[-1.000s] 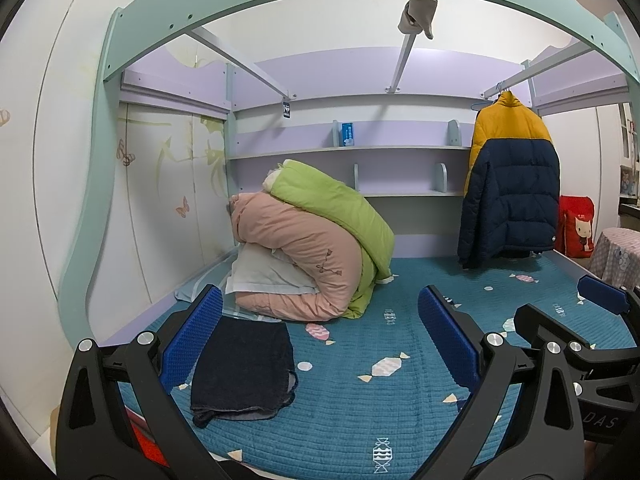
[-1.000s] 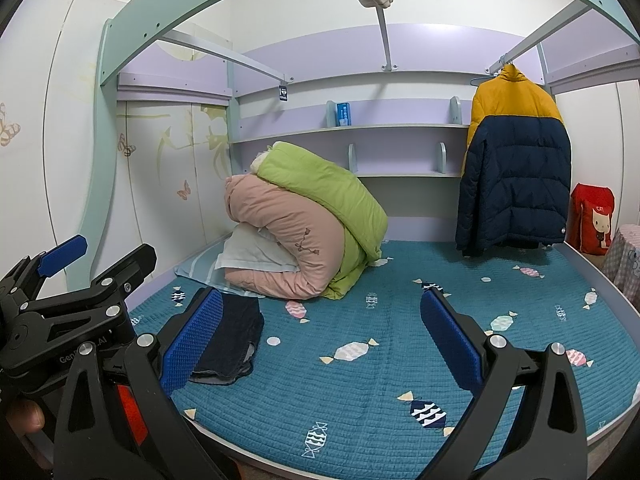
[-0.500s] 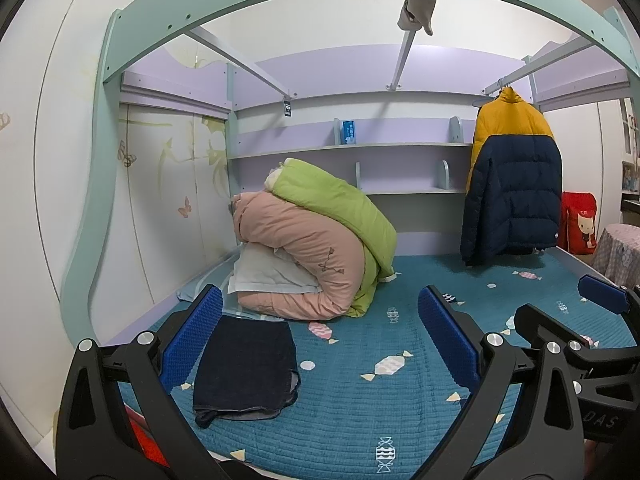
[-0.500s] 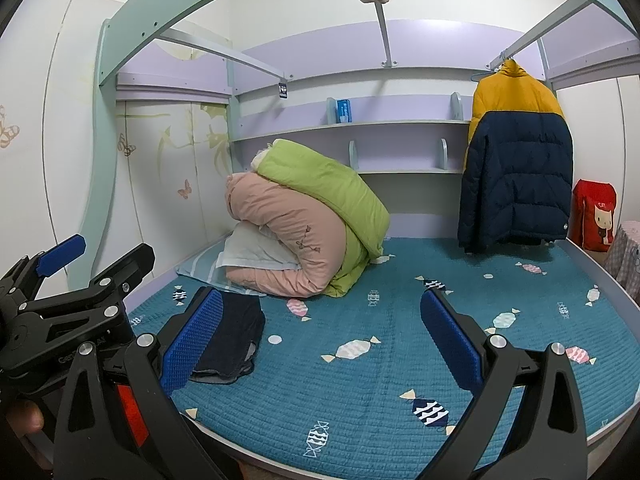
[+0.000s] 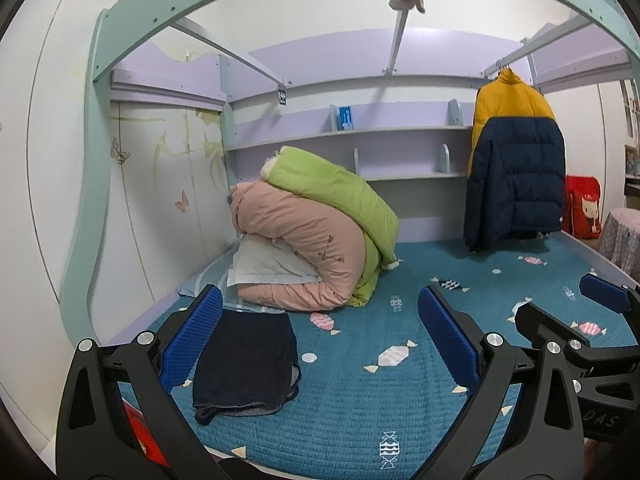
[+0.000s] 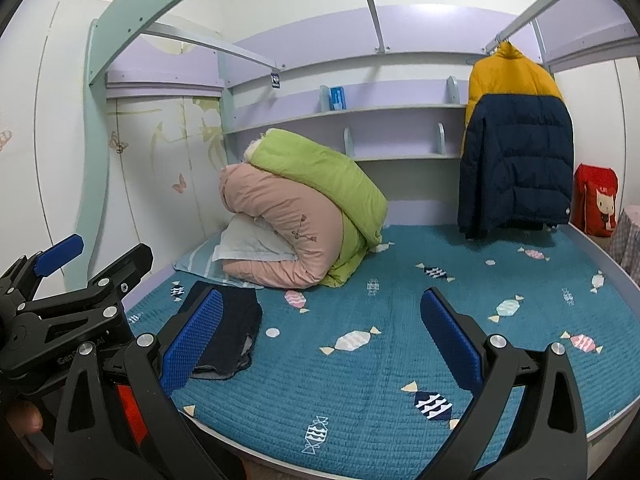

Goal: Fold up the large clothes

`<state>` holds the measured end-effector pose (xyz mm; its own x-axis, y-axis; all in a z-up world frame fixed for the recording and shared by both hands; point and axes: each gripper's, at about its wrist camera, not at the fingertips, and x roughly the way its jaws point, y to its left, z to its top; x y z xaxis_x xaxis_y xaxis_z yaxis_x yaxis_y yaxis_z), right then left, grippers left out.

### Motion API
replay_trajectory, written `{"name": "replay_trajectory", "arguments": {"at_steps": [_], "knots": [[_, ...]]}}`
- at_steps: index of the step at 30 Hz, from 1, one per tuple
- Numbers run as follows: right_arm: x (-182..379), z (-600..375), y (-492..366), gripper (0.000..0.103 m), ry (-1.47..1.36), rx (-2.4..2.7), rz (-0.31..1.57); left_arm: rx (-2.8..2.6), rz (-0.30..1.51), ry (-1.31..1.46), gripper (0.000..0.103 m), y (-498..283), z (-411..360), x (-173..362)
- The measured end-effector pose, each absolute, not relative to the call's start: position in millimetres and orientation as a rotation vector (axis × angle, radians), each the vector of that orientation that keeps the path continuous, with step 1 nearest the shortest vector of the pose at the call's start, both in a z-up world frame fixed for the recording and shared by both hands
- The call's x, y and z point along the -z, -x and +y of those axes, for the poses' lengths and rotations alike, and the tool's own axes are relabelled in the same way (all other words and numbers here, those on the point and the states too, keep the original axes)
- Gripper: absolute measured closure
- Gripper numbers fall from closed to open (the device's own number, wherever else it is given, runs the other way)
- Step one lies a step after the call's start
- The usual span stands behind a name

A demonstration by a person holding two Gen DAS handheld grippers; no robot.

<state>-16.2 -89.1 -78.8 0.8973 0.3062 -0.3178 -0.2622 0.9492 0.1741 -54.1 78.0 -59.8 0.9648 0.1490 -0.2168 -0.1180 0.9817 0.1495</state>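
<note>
Both the left gripper [image 5: 320, 344] and the right gripper [image 6: 320, 344] hover empty with blue-padded jaws spread wide over the teal candy-print quilted bed [image 5: 360, 392], where the folded dark denim garment [image 5: 246, 364] lies flat at lower left.

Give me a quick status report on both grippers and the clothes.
Left gripper open, empty. Right gripper open, empty. Dark garment lies folded on the bed, untouched. Nothing between grippers and garment; rolled quilts sit behind it.
</note>
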Motion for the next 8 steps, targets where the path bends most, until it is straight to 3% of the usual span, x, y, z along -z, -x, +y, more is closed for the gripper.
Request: {"name": "replay_trajectory", "arguments": {"at_steps": [8], "knots": [[131, -114, -34, 0.007, -0.214, -0.291, 0.494, -0.123, 0.344, -0.197, 0.004, 0, 60, 93]]}}
